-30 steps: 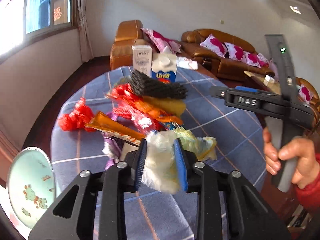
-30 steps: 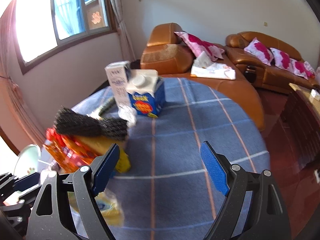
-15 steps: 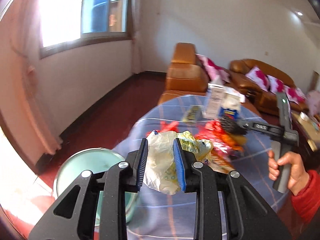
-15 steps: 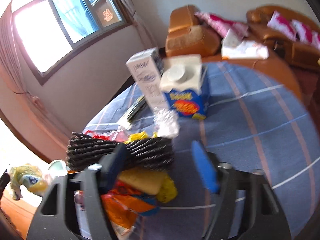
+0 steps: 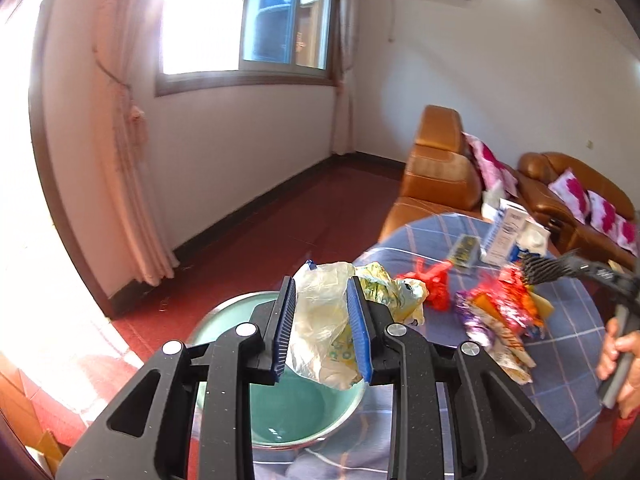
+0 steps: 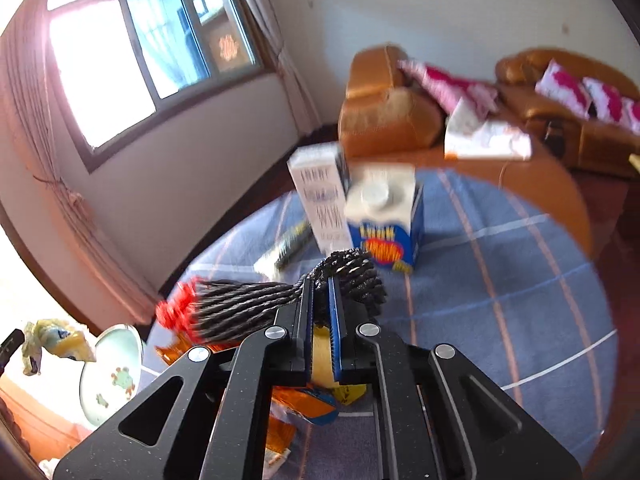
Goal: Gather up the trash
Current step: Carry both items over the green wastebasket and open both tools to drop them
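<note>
My left gripper (image 5: 320, 292) is shut on a crumpled pale plastic bag (image 5: 320, 328) and holds it over a green basin (image 5: 224, 312) beside the table. The same bag (image 6: 52, 340) and the basin (image 6: 112, 376) show at the left of the right wrist view. My right gripper (image 6: 320, 292) is shut on a black ridged wrapper (image 6: 240, 312), pinched near its right end and lifted just above a pile of bright wrappers (image 5: 500, 312). A red net bag (image 5: 436, 280) lies beside that pile. A person's hand (image 5: 620, 356) grips the right gripper's handle.
A round table with a blue checked cloth (image 6: 500, 280) carries a tall white carton (image 6: 324, 200), a blue and white carton (image 6: 384, 224) and a flat dark packet (image 6: 288, 248). Brown sofas (image 6: 392, 120) with pink cushions stand behind. Red floor lies to the left.
My left gripper swung left with the plastic bag, from over the table to above the basin. My right gripper moved to the black wrapper, shut on it and raised it slightly.
</note>
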A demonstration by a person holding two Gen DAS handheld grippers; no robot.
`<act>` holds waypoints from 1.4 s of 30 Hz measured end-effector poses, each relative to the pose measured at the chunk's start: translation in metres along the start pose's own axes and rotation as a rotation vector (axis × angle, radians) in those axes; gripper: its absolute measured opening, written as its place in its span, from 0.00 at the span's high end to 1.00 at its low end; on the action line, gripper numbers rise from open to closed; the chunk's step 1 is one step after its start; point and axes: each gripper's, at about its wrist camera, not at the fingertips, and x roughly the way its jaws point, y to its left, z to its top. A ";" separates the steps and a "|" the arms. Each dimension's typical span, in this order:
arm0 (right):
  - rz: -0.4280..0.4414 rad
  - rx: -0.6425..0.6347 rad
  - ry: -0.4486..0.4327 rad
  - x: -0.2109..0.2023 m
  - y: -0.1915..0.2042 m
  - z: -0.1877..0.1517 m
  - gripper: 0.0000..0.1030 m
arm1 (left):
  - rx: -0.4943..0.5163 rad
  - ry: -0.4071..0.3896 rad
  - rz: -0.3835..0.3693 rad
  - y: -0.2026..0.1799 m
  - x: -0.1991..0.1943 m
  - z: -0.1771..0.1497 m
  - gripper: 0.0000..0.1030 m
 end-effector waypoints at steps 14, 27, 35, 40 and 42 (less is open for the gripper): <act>0.201 -0.196 -0.046 -0.019 0.133 -0.016 0.92 | -0.048 -0.027 0.211 0.070 -0.020 -0.009 0.74; 0.232 -0.461 0.069 0.039 0.250 -0.084 0.92 | -0.045 0.083 0.230 0.085 0.022 -0.041 0.74; 0.247 -0.592 0.146 0.077 0.290 -0.118 0.92 | -0.034 0.159 0.212 0.085 0.053 -0.057 0.74; 0.305 -0.591 0.227 0.094 0.299 -0.125 0.82 | -0.037 0.209 0.220 0.088 0.070 -0.068 0.73; 0.330 -0.563 0.251 0.096 0.297 -0.123 0.68 | -0.039 0.221 0.218 0.087 0.075 -0.069 0.71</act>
